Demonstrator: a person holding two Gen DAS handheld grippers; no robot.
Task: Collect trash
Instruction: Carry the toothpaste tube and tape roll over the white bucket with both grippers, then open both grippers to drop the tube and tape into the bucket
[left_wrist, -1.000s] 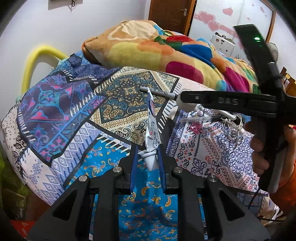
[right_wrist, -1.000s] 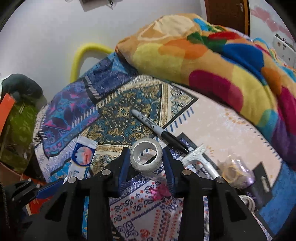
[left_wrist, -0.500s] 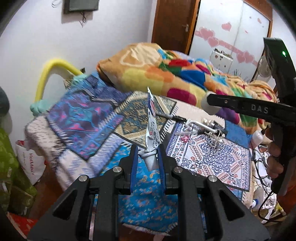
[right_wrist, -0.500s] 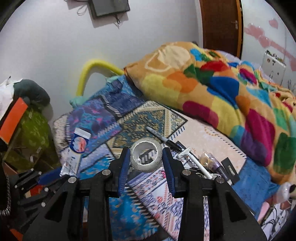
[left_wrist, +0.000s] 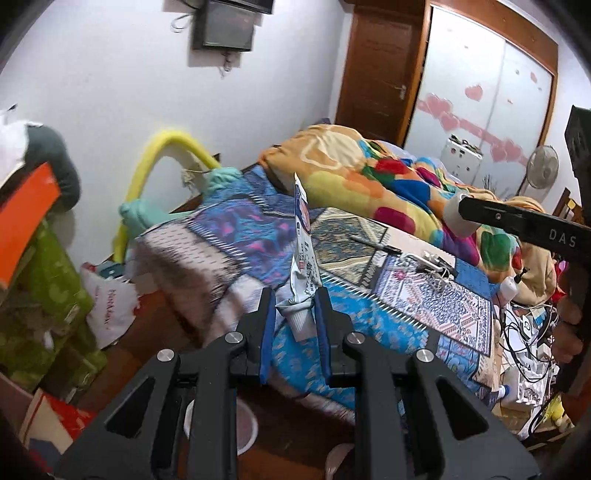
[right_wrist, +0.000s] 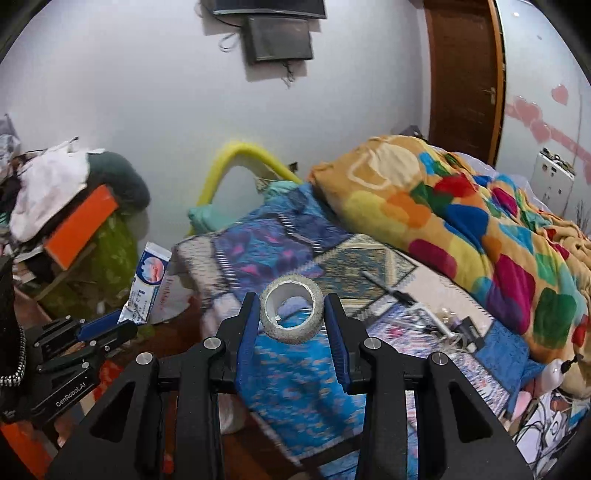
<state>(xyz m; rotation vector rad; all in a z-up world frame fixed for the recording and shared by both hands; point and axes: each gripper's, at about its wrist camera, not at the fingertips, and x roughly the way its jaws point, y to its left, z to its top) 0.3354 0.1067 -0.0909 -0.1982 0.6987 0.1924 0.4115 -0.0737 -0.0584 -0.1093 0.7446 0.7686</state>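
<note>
Left-wrist view showed the left gripper (left_wrist: 294, 325) clamped on the cap end of a crumpled white tube (left_wrist: 303, 258), which stood upright above the bed's patterned cover (left_wrist: 373, 325). Right-wrist view showed the right gripper (right_wrist: 291, 317) pinching a tape roll (right_wrist: 291, 308) between its blue pads, held off the near edge of the bed, with a black marker (right_wrist: 388, 288) lying farther back beside a colourful blanket (right_wrist: 461, 229).

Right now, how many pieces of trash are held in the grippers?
2. A squeezed tube stands upright in the left gripper. A tape roll sits in the right gripper. More trash may be hidden among the things left on the bed.
</note>
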